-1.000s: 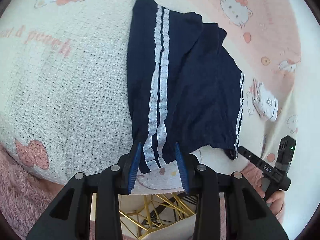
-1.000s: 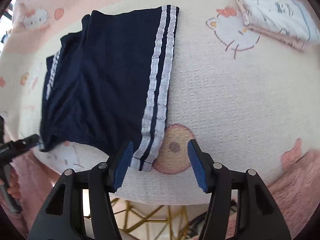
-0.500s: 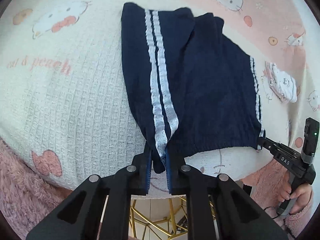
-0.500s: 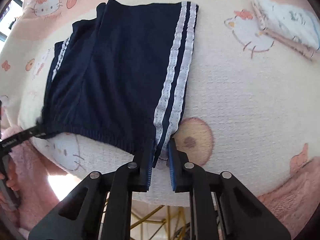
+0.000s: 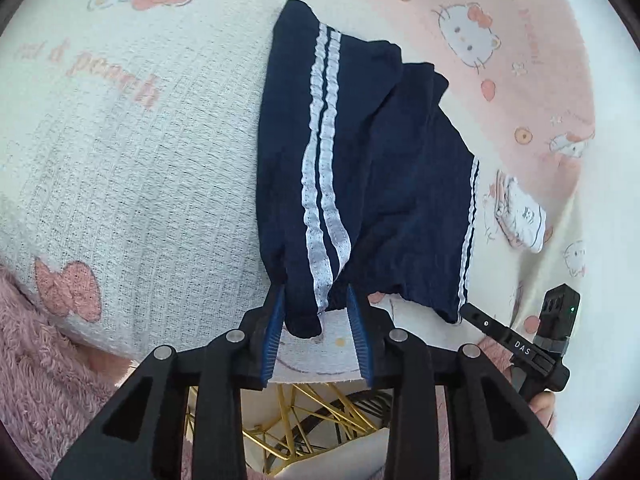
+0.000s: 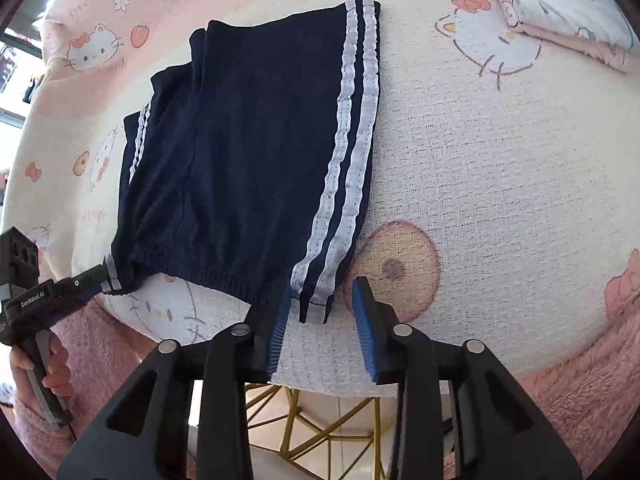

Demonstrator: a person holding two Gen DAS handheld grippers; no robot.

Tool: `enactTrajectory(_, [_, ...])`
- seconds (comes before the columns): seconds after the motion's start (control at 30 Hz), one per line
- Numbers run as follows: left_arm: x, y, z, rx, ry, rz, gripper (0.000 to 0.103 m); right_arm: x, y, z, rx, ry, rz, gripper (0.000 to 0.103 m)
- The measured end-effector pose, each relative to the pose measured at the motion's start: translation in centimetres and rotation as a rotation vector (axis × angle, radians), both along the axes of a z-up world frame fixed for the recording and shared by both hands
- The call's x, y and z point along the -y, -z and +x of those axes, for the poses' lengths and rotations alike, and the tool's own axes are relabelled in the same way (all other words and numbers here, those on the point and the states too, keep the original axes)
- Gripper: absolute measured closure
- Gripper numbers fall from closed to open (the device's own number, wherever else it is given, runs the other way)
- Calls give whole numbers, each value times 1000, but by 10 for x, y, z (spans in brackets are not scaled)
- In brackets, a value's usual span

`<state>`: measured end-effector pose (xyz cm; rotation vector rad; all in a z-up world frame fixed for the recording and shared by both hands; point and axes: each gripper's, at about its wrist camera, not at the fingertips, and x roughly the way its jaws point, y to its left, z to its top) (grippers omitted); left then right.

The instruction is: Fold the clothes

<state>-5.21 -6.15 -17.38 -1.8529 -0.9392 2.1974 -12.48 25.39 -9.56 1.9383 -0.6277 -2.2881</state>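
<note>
Now: left gripper [image 5: 316, 328] and right gripper [image 6: 322, 320] at near edge of blanket [image 6: 500, 184], jaws just reopened, waistband corners of navy shorts [image 6: 256, 152] loose between pads, ungripped. Shorts folded in half lengthwise; crosswise fold left. Far corner: folded garment [image 6: 568, 4], seemingly done.

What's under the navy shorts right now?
The navy shorts lie on the cartoon-cat blanket; its print shows around them. Whatever sits beneath the fabric is covered.
</note>
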Motion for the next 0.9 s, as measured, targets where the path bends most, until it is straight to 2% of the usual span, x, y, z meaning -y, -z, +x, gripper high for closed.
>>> enactTrajectory(0.07, [-1, 9, 0, 30, 15, -22, 70, 4, 5, -5, 12, -2, -3, 59])
enactTrajectory(0.13, [-6, 22, 0, 66, 28, 18, 70, 11, 7, -9, 16, -21, 20, 58])
enactTrajectory(0.17, [-9, 25, 1, 68, 35, 26, 70, 15, 6, -11, 12, -36, 21, 65])
enactTrajectory(0.23, [-22, 25, -1, 45, 64, -25, 70, 26, 2, -13, -7, -76, 5, 85])
enactTrajectory(0.27, [-27, 22, -5, 38, 79, -47, 70, 31, 2, -13, -10, -87, 13, 85])
enactTrajectory(0.33, [-27, 17, -4, 27, 90, -82, 93, 25, 2, -1, -29, -88, 28, 93])
enactTrajectory(0.4, [-22, 2, -2, -9, 80, -89, 93, -9, 7, 53, -74, -57, 9, 94])
enactTrajectory(0.57, [-13, -65, 8, -167, 107, -31, 93, -29, -70, 49, -268, 19, -75, 94])
enactTrajectory(0.67, [-21, -111, 13, -260, 138, -15, 93, -29, -121, 51, -368, 9, -104, 94])
enactTrajectory(0.77, [-22, -152, 14, -355, 167, -8, 93, -22, -160, 46, -457, 1, -136, 94])
enactTrajectory(0.8, [-22, -162, 11, -373, 176, -9, 93, -22, -167, 45, -464, -1, -131, 94])
enactTrajectory(0.9, [-21, -157, -29, -329, 221, -22, 93, -34, -166, 41, -421, -17, -53, 94])
